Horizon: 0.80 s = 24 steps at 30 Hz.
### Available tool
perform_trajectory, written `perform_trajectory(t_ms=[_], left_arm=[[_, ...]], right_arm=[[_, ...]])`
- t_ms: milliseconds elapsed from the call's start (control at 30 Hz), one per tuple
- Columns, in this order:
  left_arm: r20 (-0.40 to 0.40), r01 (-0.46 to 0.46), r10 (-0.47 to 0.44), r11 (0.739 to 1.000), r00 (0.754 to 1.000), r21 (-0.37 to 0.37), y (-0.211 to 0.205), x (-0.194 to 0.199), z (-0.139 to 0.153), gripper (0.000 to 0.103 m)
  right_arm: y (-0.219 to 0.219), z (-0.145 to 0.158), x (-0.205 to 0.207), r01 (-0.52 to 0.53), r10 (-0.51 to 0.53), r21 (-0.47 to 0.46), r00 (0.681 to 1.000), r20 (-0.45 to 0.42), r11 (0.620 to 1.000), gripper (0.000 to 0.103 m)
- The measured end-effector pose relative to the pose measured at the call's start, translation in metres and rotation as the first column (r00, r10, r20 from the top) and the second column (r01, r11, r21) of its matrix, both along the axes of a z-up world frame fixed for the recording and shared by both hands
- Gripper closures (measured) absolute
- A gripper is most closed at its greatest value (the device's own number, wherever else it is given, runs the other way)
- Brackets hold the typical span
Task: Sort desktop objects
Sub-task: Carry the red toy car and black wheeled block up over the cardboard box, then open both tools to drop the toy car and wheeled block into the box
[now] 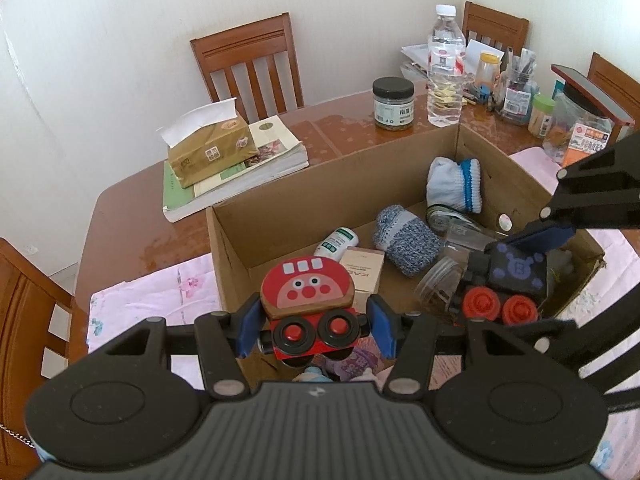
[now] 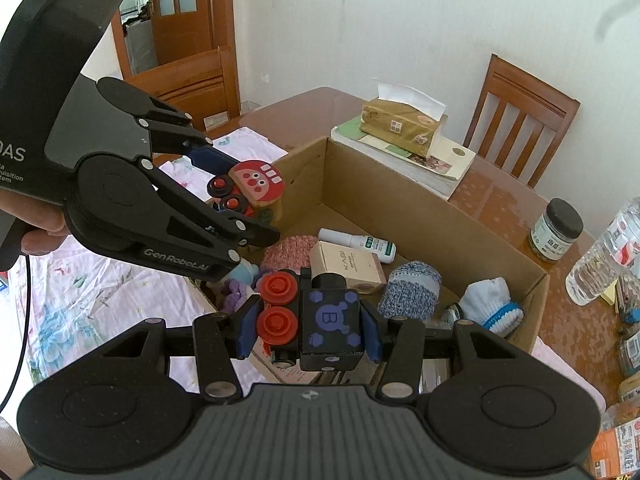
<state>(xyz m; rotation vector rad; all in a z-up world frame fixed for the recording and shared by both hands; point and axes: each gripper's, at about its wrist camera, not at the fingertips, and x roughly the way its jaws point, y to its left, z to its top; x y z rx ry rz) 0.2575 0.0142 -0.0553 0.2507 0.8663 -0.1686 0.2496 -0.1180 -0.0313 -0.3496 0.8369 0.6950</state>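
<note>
Left gripper (image 1: pixel 313 330) tilted down, clamped on red toy train (image 1: pixel 308 304); right gripper (image 2: pixel 307 330) likewise, on black toy car (image 2: pixel 320 316), above cardboard box (image 1: pixel 336 184).

Right gripper (image 2: pixel 310 330) with blue-padded jaws clamped on a black toy block with purple bear print and red wheels (image 2: pixel 316 320), above the near edge of an open brown cardboard box (image 2: pixel 420 216) on the glossy brown tabletop (image 2: pixel 500 200), left gripper (image 2: pixel 244 200) alongside gripping a red-faced wooden toy train (image 2: pixel 256 186), tissue pack on stacked books (image 2: pixel 404 136) toward the tabletop's far edge.

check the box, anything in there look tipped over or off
The clear plastic jar in the cardboard box lies on its side, mouth open, no lid visible. The white bottle also lies flat. Nothing looks spilled or broken.
</note>
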Motion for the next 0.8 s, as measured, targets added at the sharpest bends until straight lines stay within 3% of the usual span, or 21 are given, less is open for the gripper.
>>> perform_trajectory(t_ms=[300, 633, 667, 733, 800], left_arm=[[-0.012, -0.005, 0.005, 1.000, 1.000, 0.006, 0.002, 0.006, -0.005, 0.048], [0.001, 0.001, -0.001, 1.000, 1.000, 0.023, 0.003, 0.008, -0.007, 0.044], [0.005, 0.002, -0.002, 1.000, 1.000, 0.024, 0.003, 0.008, -0.007, 0.043], [0.009, 0.000, 0.000, 0.999, 1.000, 0.033, 0.003, 0.008, -0.007, 0.026], [0.010, 0.003, -0.003, 0.999, 1.000, 0.037, 0.003, 0.007, -0.007, 0.021]], right_arm=[[0.008, -0.004, -0.002, -0.010, 0.010, -0.009, 1.000, -0.016, 1.000, 0.046], [-0.006, 0.005, -0.023, 0.010, -0.010, 0.009, 1.000, -0.001, 1.000, 0.031], [-0.008, 0.006, -0.025, 0.016, -0.016, 0.009, 1.000, 0.002, 1.000, 0.031], [-0.015, 0.006, -0.031, 0.030, -0.030, 0.005, 0.999, 0.011, 1.000, 0.029], [-0.020, 0.007, -0.035, 0.045, -0.045, 0.008, 0.999, 0.014, 0.999, 0.028]])
